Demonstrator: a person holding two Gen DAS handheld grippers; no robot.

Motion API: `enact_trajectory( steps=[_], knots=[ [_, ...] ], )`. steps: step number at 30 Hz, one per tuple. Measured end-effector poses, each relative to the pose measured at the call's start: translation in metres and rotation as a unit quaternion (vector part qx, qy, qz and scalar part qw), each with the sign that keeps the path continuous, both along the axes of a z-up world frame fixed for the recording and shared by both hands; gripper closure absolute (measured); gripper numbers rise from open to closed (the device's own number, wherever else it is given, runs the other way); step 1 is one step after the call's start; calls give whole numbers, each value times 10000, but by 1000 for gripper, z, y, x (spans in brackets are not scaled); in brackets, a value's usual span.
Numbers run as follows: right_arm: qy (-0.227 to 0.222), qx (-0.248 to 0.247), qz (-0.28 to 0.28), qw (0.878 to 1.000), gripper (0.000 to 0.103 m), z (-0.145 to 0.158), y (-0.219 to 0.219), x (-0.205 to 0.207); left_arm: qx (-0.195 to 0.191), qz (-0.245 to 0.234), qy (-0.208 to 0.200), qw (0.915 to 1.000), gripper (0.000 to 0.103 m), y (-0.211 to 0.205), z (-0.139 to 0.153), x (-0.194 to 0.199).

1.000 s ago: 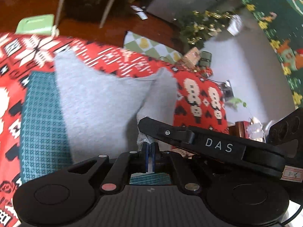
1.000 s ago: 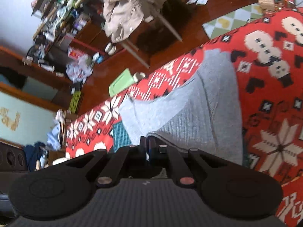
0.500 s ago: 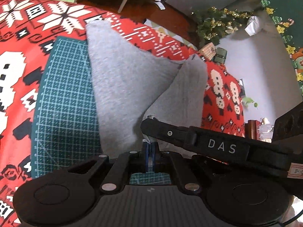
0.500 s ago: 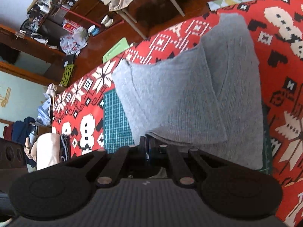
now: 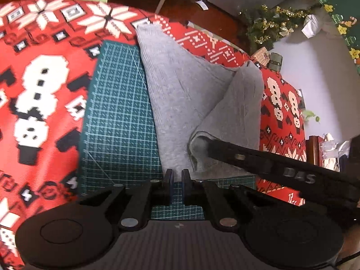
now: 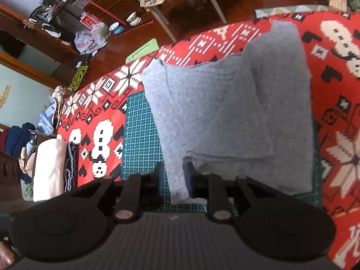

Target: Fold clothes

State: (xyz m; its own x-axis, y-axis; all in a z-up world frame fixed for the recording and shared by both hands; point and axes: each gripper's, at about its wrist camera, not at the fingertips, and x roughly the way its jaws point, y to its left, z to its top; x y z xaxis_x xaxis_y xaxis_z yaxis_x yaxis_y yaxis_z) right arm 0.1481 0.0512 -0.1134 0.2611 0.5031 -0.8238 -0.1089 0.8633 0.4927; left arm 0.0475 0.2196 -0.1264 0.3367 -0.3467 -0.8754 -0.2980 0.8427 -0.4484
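Right wrist view had the right tool nearest, its jaws opening with the near corner of the grey garment hanging loose between them, no longer pinched. Left tool looked clenched; whether it gripped the garment's near hem was unclear. Beyond both, the garment lay on the green cutting mat over the red patterned surface, long axis running away from the tools, one layer folded over. I judged the next move would hinge on that near edge, closest to the right hand.
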Motion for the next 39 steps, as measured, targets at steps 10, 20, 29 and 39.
enact_trajectory(
  steps=[10, 20, 29, 39],
  knots=[
    [-137, -790, -608, 9949, 79, 0, -56, 13, 179, -294, -211, 9992, 94, -7, 5, 17],
    [-98, -798, -382, 9960, 101, -8, -42, 25, 73, -348, -60, 9994, 94, -4, -1, 16],
    [-275, -291, -41, 9992, 101, 24, 18, 66, 41, 17, 20, 10000, 94, 29, 9, 14],
    [-183, -350, 250, 9989, 92, -18, 81, 101, 49, 196, 69, 9998, 94, 55, 0, 11]
  ],
)
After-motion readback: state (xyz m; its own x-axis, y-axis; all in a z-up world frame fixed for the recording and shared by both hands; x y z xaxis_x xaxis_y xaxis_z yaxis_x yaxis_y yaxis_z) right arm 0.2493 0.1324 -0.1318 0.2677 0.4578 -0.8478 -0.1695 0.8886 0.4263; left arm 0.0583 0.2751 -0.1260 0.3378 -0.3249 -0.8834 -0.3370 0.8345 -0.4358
